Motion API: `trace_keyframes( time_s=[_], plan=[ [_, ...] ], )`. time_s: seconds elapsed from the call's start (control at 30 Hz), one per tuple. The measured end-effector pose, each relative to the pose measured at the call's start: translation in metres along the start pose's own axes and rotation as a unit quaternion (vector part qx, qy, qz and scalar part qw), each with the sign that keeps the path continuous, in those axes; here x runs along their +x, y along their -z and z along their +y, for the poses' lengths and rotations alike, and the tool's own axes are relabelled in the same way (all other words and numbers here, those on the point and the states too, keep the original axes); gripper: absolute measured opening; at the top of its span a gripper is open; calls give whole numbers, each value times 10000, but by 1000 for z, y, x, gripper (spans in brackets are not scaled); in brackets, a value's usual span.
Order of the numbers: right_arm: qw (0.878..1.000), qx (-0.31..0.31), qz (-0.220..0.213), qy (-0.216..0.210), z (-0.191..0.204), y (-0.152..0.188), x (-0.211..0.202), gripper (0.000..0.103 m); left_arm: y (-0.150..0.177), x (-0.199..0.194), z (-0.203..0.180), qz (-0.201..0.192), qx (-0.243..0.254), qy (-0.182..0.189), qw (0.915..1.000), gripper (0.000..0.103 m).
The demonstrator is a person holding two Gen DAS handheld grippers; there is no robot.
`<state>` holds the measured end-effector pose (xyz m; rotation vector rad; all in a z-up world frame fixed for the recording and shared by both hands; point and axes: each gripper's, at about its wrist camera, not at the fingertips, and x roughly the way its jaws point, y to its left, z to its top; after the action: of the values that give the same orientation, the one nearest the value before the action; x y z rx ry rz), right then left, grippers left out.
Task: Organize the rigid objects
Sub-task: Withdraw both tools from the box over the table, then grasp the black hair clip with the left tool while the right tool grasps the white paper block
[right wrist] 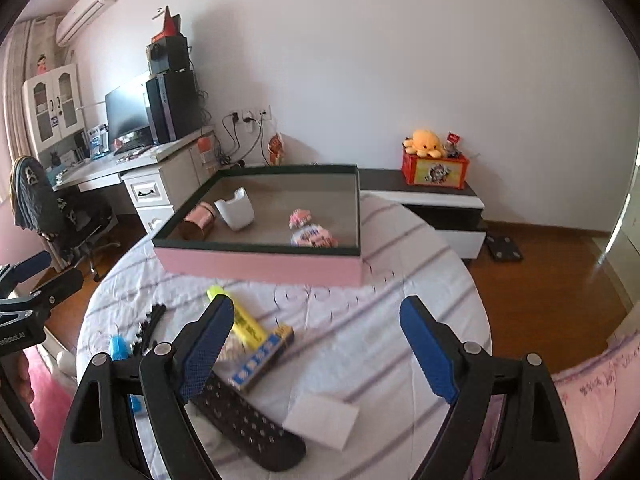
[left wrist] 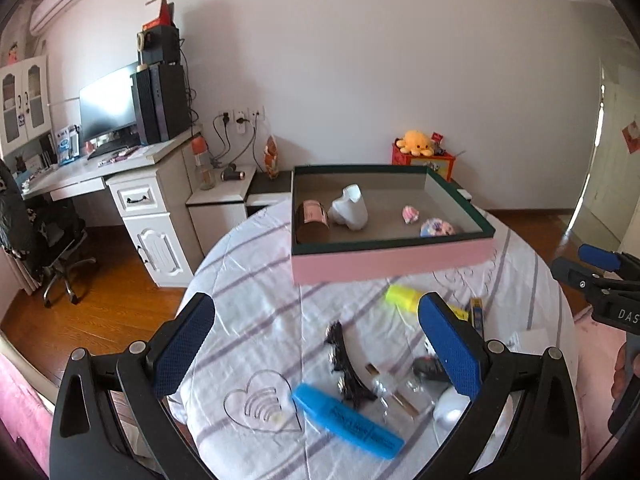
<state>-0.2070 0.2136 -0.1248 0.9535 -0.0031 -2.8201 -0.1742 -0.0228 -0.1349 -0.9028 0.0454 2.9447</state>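
At tabletop far edge, box (left wrist: pixel 390 258) already holding cup (left wrist: pixel 350 210), tin (left wrist: pixel 312 220), two small wrapped items. Loose near edge: blue marker (left wrist: pixel 346 420), yellow marker (right wrist: pixel 246 322), comb (right wrist: pixel 248 424), card (right wrist: pixel 322 420). Left gripper (left wrist: pixel 316 344) jaws wide open, empty, over blue marker, likely next pick. Right gripper (right wrist: pixel 316 348) jaws open, empty, above bare cloth.

A round table (left wrist: pixel 256 264) under a white cloth with lilac stripes carries a pink box (left wrist: pixel 390 258) at its far edge. Nearer lie a yellow highlighter (left wrist: pixel 404 298), a blue highlighter (left wrist: pixel 348 422), a black Eiffel Tower model (left wrist: pixel 346 362), a black remote (right wrist: pixel 248 424), a white card (right wrist: pixel 322 420) and a blue-and-yellow packet (right wrist: pixel 262 356).
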Motion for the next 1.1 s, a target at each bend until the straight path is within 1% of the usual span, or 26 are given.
trace_keyframes(
  time_s=[0.17, 0.23, 0.33, 0.47, 0.53, 0.67, 0.83, 0.9, 0.97, 1.0, 1.03, 1.1],
  plan=[
    [9998, -21, 166, 124, -1, 11, 4, 86, 3, 5, -10, 97, 83, 29, 9999, 103],
    [9993, -55, 268, 246, -1, 18, 6, 86, 7, 5, -13, 107, 112, 48, 9999, 103],
    [9983, -28, 468, 352, -3, 33, 12, 86, 15, 11, -16, 236, 176, 29, 9996, 103],
    [9955, 137, 855, 395, -10, 56, 28, 86, 27, 21, -15, 435, 208, -94, 9988, 103],
    [9940, 277, 1002, 343, -14, 65, 34, 86, 31, 24, -12, 499, 182, -104, 9985, 103],
    [9920, 468, 1152, 238, -20, 75, 44, 86, 38, 30, -5, 602, 139, -184, 9979, 103],
    [9906, 505, 1258, 170, -17, 77, 54, 86, 42, 37, 5, 712, 24, -238, 9972, 103],
    [9899, 479, 1331, 61, -15, 78, 59, 86, 42, 42, 8, 758, -16, -239, 9968, 103],
    [9907, 411, 1296, -18, -15, 78, 60, 78, 43, 47, 8, 800, -27, -229, 9965, 103],
    [9911, 424, 1258, -89, -16, 77, 60, 69, 43, 49, 8, 819, -27, -229, 9964, 103],
    [9915, 424, 1219, -137, -16, 76, 60, 65, 42, 52, 6, 844, -16, -222, 9962, 103],
    [9922, 300, 1207, -62, -16, 72, 61, 65, 42, 59, 3, 876, 16, -174, 9960, 103]
  ],
)
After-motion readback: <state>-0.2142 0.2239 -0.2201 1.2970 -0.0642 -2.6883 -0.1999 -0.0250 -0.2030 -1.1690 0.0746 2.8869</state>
